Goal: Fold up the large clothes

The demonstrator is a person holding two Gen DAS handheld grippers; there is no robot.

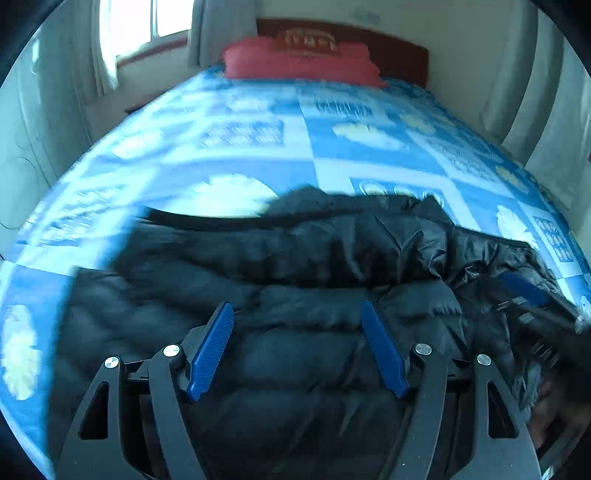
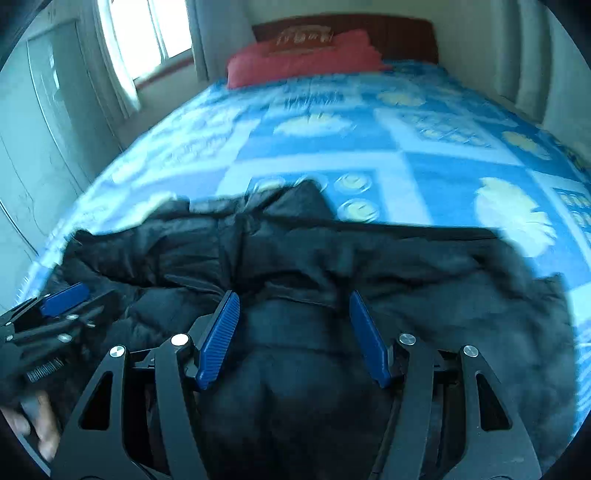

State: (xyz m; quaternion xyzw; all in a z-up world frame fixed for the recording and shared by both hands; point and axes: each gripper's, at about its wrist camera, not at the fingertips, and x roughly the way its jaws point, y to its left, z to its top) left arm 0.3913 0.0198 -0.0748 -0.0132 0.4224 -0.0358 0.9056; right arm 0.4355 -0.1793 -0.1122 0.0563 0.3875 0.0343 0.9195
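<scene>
A black puffer jacket (image 1: 295,280) lies spread across the near end of a bed, also in the right wrist view (image 2: 332,266). My left gripper (image 1: 297,308) hovers just above the jacket's quilted body, jaws wide open and empty. My right gripper (image 2: 293,297) is also open and empty above the jacket. Each gripper shows in the other's view: the right one at the right edge (image 1: 532,295), the left one at the left edge (image 2: 62,302).
The bed has a blue and white patterned cover (image 1: 258,147) and a red pillow (image 1: 303,61) by a dark headboard (image 2: 388,33). A window with curtains (image 1: 107,40) is at the far left. A pale wardrobe (image 2: 40,122) stands left of the bed.
</scene>
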